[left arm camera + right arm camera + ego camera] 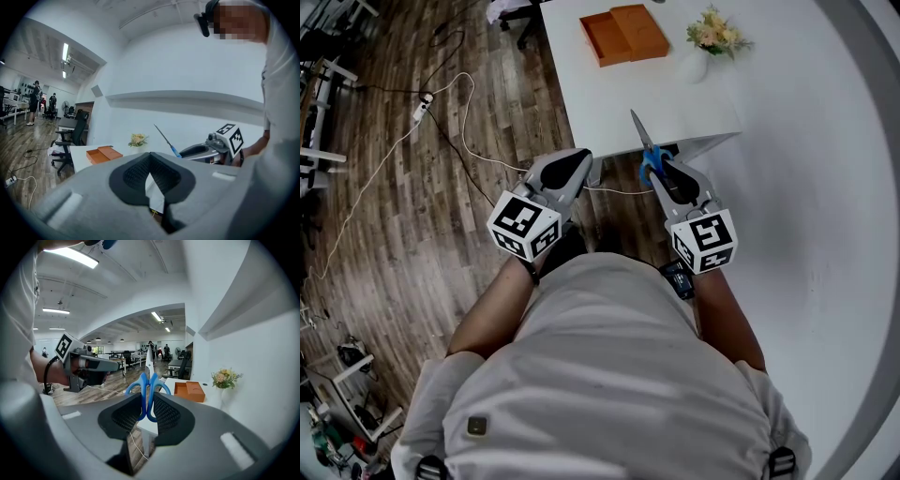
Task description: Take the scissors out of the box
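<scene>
Now that the scissors are out of the box, we read it so:
Scissors: in the air at the table's near edge, well apart from the box, in our right gripper.
Right jaws: clamped on the blue handles; we judge this keeps the grip firm and clear of the blades.
Left gripper: tips together, nothing between them, idle alongside.
Pointing: closed blades aim away from us toward the box, tip raised.
Long axis: in line with the right gripper.
</scene>
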`<state>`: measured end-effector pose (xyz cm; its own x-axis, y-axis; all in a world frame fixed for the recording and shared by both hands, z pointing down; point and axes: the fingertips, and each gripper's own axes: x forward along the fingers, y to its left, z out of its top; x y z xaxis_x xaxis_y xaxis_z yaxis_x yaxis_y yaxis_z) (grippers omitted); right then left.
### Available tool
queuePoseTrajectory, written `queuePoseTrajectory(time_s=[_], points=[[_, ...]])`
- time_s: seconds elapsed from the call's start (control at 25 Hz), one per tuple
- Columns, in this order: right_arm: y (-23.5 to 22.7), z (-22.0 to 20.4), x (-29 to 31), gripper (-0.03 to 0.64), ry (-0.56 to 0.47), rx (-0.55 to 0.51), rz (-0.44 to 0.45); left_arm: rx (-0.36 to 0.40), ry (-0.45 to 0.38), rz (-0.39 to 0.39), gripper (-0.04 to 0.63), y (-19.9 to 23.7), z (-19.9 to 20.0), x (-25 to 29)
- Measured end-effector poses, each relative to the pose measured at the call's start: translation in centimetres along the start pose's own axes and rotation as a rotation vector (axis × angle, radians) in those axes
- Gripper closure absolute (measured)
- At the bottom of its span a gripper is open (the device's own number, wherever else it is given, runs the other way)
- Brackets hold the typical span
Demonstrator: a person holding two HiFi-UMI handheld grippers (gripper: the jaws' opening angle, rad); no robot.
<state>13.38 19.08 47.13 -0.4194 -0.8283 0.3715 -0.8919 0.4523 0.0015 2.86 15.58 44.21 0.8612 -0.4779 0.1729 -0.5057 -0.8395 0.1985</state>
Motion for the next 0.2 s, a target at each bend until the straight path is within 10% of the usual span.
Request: queuePoseTrajectory(time_s=[0.2], points=[[0.12,-0.34,0.12,0.518,0.001,-0.003,0.006,-0.003,-0.003,0.007,0.592,0.07,-0.27,-0.03]])
